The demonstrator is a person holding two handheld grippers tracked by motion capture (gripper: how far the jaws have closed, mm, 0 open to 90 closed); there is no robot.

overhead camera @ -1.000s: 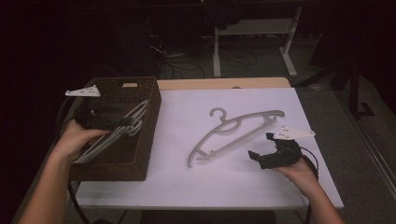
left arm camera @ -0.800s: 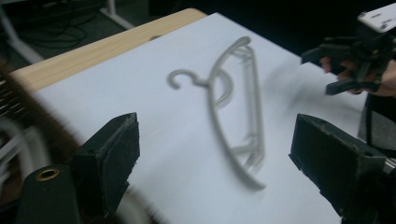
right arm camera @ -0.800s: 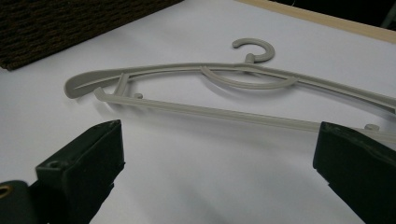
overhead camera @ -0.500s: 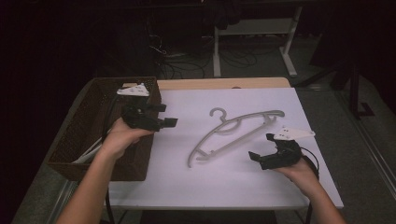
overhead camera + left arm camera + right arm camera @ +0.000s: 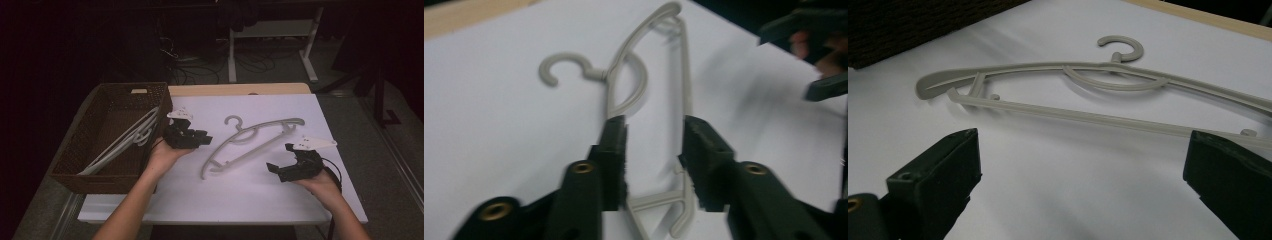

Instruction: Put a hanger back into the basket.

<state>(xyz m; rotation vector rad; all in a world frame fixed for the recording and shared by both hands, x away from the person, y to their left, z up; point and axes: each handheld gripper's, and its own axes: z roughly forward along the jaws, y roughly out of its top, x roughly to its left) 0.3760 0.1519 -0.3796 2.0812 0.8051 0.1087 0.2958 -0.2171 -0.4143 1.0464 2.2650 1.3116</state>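
Note:
A grey plastic hanger [image 5: 250, 142] lies flat on the white table top, hook toward the far side. My left gripper [image 5: 199, 138] hovers at the hanger's near left end. In the left gripper view the hanger [image 5: 624, 85] runs between the jaws of the left gripper [image 5: 654, 150]. The jaws have just been closing, with a gap left beside each pad, so it is open. My right gripper [image 5: 278, 169] rests near the table's front right, wide open and holding nothing. The hanger [image 5: 1088, 117] lies just beyond the right gripper [image 5: 1083, 165].
A dark wicker basket [image 5: 75, 170] stands on the table's left side with white hangers [image 5: 131, 140] lying in it. The white table top [image 5: 240, 195] ends close to my forearms. The far right gripper [image 5: 819, 55] shows in the left gripper view.
My left hand has come off the basket, moved right and down to the grey hanger's end, and its jaws have narrowed. The right hand and the hanger have stayed put.

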